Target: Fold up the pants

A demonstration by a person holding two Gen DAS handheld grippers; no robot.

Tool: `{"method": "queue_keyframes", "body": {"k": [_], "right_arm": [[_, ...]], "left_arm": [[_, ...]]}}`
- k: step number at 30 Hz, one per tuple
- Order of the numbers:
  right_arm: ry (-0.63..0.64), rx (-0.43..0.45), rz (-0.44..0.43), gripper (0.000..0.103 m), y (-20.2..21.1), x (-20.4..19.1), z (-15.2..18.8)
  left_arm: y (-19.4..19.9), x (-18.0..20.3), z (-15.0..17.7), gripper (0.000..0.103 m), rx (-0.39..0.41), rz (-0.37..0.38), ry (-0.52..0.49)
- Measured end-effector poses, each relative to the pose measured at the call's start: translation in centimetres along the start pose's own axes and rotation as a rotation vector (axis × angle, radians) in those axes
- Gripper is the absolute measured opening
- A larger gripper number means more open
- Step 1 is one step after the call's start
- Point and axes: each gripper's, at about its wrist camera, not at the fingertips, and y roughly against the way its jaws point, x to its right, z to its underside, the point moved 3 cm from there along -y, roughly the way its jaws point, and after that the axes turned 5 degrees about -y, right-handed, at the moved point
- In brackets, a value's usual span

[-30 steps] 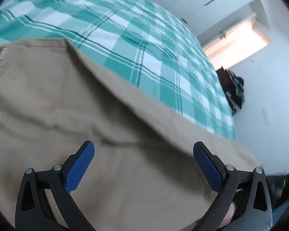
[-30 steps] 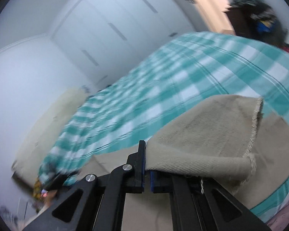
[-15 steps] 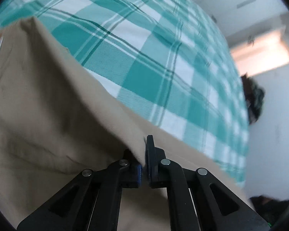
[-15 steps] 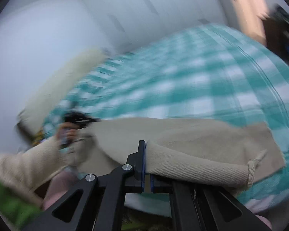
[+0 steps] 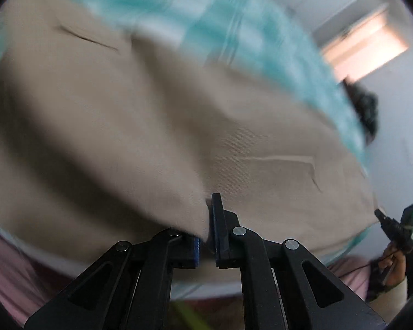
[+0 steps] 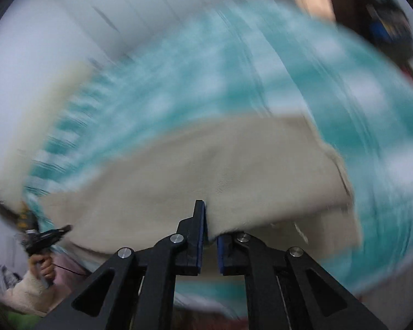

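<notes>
Tan pants (image 5: 157, 126) stretch across a teal and white checked bedspread (image 5: 234, 24). My left gripper (image 5: 206, 220) is shut on the near edge of the pants, with a fold draped over its left finger. My right gripper (image 6: 209, 220) is shut on the pants (image 6: 206, 165) near a leg hem, and the cloth is lifted off the bedspread (image 6: 179, 82). Each view shows the other gripper at its edge: the right gripper (image 5: 396, 225) in the left wrist view and the left gripper (image 6: 46, 238) in the right wrist view. Both views are motion-blurred.
White wardrobe doors (image 6: 124, 8) stand behind the bed. A dark pile of clothes (image 5: 366, 110) sits past the far corner beside a lit doorway (image 5: 366, 46). A cream headboard or pillow (image 6: 38, 126) lies at the left in the right wrist view.
The left gripper went from open over the pants to shut on their edge. Both grippers now swing fast with the cloth lifted and stretched between them.
</notes>
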Motion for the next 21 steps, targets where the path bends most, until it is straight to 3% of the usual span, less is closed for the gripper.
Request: {"method": "queue_keyframes", "body": {"k": [2,4,5,7,8,10,12,13,14,17,19,21], "right_arm": [[-0.072,-0.064,0.048,0.017,-2.6,2.5,1.5],[-0.161,-0.066,0.008,0.022,-3.2,4.3,2.0],[-0.184,-0.049,-0.017,0.025,-2.8,4.6,1.9],[-0.219,0.008,-0.05,0.059,-1.7,5.4,1.4],[-0.242,0.043,-0.066,0.067,-1.1,5.9,1.3],[-0.306,0.089,-0.093,0.067,-0.4,7.2,0.9],[-0.363,0.108,-0.115,0.06,0.2,8.0,0.8],[-0.386,0.117,-0.115,0.035,0.2,8.4,0.5],[-0.415,0.114,-0.092,0.003,-0.1,9.1,0.2],[-0.377,0.139,-0.026,0.003,1.2,9.1,-1.0],[-0.309,0.16,0.031,0.003,2.2,8.2,-1.6],[-0.291,0.121,0.116,0.003,1.8,9.0,-1.5]], "left_arm": [[0.0,-0.1,0.3,0.004,0.021,0.008,0.011],[0.4,0.4,-0.6,0.004,0.026,-0.001,-0.028],[0.7,0.6,-0.9,0.004,0.032,-0.001,-0.045],[0.9,0.8,-1.4,0.004,0.036,0.004,-0.052],[0.9,0.9,-1.4,0.004,0.036,0.006,-0.047],[0.6,0.8,-1.4,0.004,0.036,0.008,-0.03],[0.5,0.7,-1.4,0.004,0.038,0.008,-0.029],[0.7,1.0,-1.1,0.004,0.04,0.008,-0.032],[0.9,1.0,-0.9,0.004,0.044,0.008,-0.038],[2.4,2.2,-0.8,0.003,0.061,0.03,-0.083],[2.9,3.5,-0.4,0.003,0.061,0.004,-0.15],[1.6,3.9,0.4,0.003,0.017,-0.025,-0.185]]}}
